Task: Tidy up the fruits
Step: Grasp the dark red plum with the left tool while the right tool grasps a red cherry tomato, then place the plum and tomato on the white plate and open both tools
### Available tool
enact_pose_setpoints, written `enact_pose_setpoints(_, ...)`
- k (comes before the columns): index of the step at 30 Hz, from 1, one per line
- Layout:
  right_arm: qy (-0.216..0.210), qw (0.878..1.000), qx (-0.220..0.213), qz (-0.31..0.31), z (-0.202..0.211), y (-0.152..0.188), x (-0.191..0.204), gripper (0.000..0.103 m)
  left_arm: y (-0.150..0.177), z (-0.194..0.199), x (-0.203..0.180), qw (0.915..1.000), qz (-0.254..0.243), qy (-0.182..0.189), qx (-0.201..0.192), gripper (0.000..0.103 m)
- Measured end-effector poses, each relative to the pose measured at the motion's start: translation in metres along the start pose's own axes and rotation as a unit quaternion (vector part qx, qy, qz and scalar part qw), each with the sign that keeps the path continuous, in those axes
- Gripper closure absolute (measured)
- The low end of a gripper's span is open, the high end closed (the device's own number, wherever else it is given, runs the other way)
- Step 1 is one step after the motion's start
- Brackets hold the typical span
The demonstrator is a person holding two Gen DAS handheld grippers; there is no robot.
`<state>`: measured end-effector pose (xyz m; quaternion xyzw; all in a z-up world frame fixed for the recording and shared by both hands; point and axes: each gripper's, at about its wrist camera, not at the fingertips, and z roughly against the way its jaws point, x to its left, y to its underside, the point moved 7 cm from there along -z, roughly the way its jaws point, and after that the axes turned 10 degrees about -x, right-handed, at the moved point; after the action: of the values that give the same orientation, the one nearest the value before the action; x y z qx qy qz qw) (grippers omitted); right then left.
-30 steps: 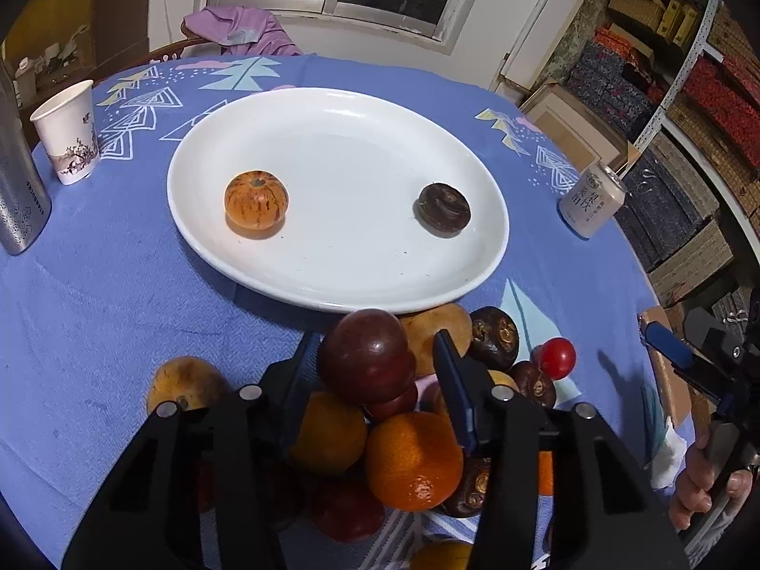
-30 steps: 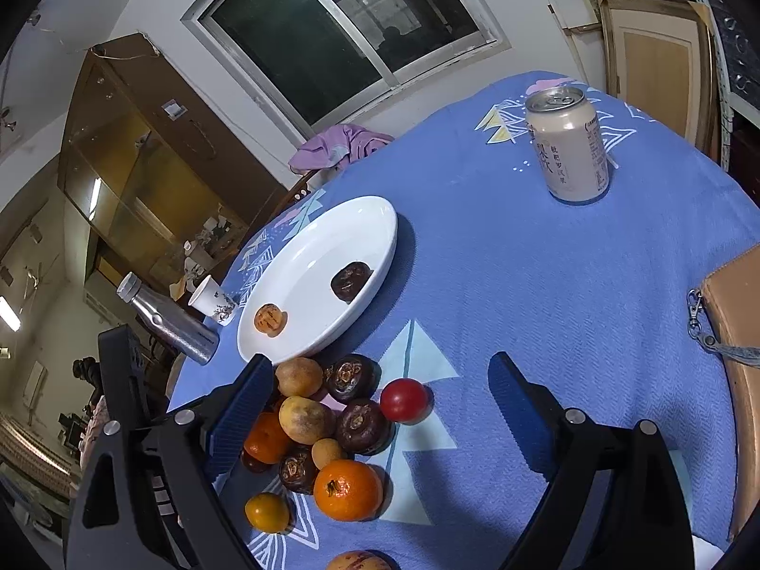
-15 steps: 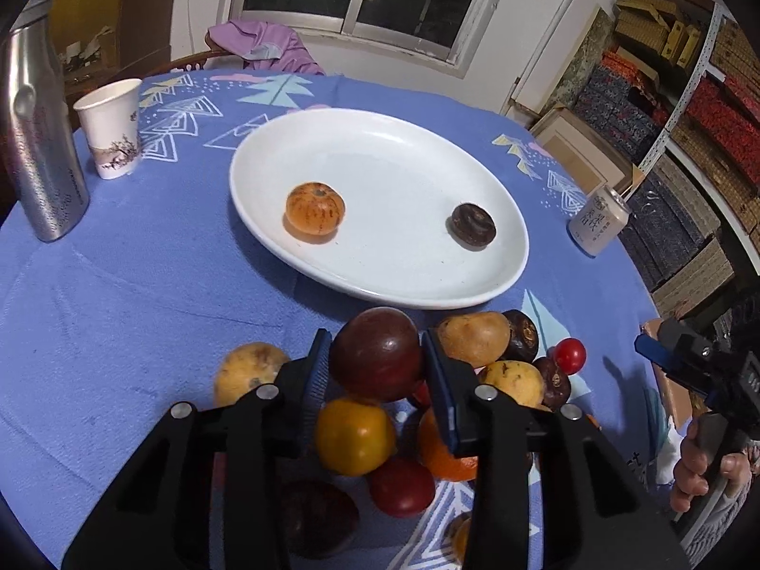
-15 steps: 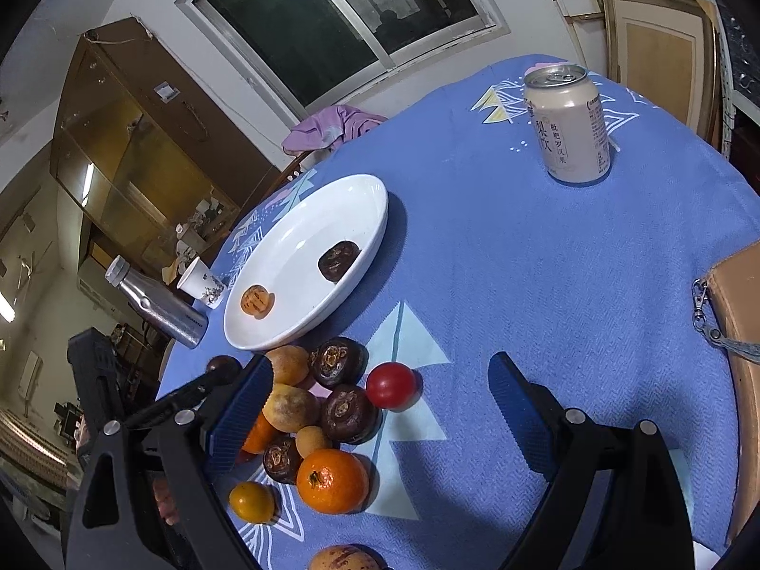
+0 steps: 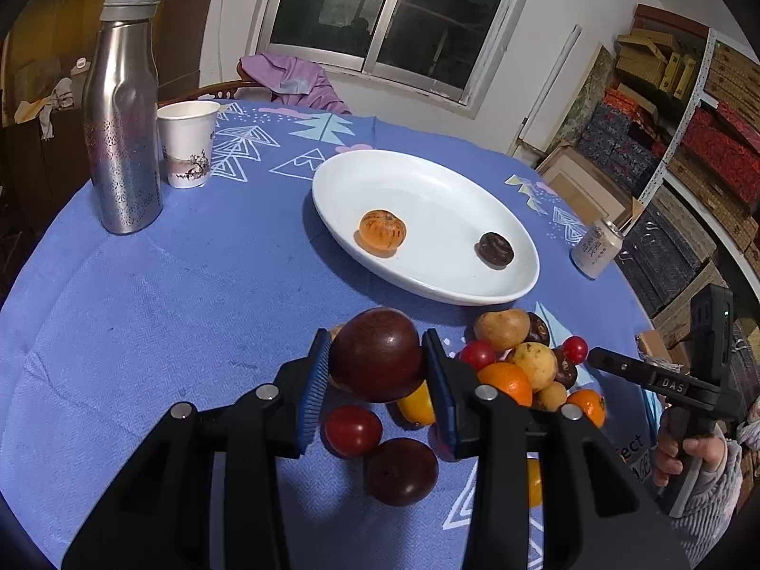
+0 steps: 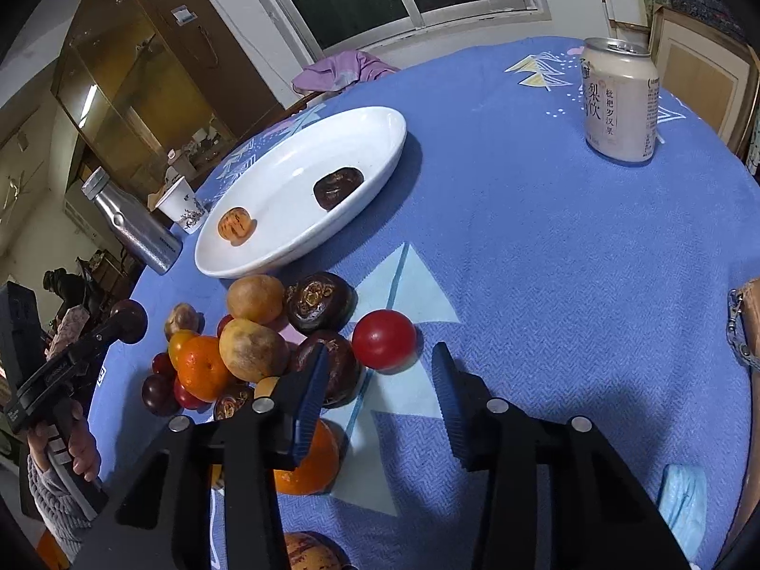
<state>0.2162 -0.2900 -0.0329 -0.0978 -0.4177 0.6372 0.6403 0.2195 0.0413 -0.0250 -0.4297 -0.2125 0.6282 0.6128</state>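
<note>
My left gripper [image 5: 376,339] is shut on a dark red plum [image 5: 377,361] and holds it above the fruit pile [image 5: 517,370]. The white plate [image 5: 427,190] lies beyond, holding an orange fruit [image 5: 381,230] and a dark brown fruit [image 5: 495,249]. In the right wrist view my right gripper [image 6: 380,351] is low over the cloth beside the pile [image 6: 256,346]. Its jaws are closing around a small red fruit [image 6: 384,339], with a gap still showing on both sides. At the far left of that view the plum [image 6: 128,320] hangs in the left gripper.
A steel bottle [image 5: 123,109] and a paper cup [image 5: 186,142] stand at the table's far left. A drink can [image 6: 620,104] stands right of the plate. A brown bag [image 6: 745,323] lies at the right edge. Stacked boxes line the wall beyond.
My left gripper closed on the plum, lifted it out of the pile and drew back. My right gripper sank toward the small red fruit and its jaws narrowed.
</note>
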Motion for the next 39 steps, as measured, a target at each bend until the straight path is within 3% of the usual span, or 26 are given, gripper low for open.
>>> enact_pose_setpoints(11, 0.003, 1.0, -0.001, -0.011, -0.017, 0.001, 0.0, 0.065, 0.002, -0.002, -0.005, 1.0, -0.005, 0.003, 0.0, 0.064)
enact_pose_setpoints(14, 0.004, 1.0, -0.004, -0.011, -0.018, 0.001, -0.001, 0.071, 0.003, -0.003, -0.004, 1.0, -0.005, 0.001, 0.002, 0.064)
enact_pose_setpoints(20, 0.002, 1.0, -0.008, -0.008, -0.015, 0.0, 0.0, 0.072, 0.006, -0.007, -0.001, 1.0, -0.001, 0.0, 0.009, 0.064)
enact_pose_setpoints(24, -0.001, 0.999, -0.037, -0.009, 0.0, -0.01, 0.001, 0.072, 0.002, -0.008, -0.001, 0.9999, 0.008, 0.009, 0.011, 0.064)
enact_pose_setpoints(29, -0.016, 0.997, -0.071, -0.016, 0.019, -0.031, 0.009, 0.072, -0.023, -0.006, -0.007, 1.0, 0.006, 0.002, -0.002, 0.064)
enact_pose_setpoints(33, -0.031, 0.996, -0.089, -0.002, 0.026, -0.066, 0.03, 0.072, -0.055, -0.009, -0.023, 0.9996, -0.022, -0.007, -0.014, 0.064)
enact_pose_setpoints(39, -0.044, 0.994, -0.098, 0.022, -0.002, -0.12, 0.06, 0.072, -0.097, -0.041, -0.035, 0.9987, -0.041, -0.018, -0.025, 0.064)
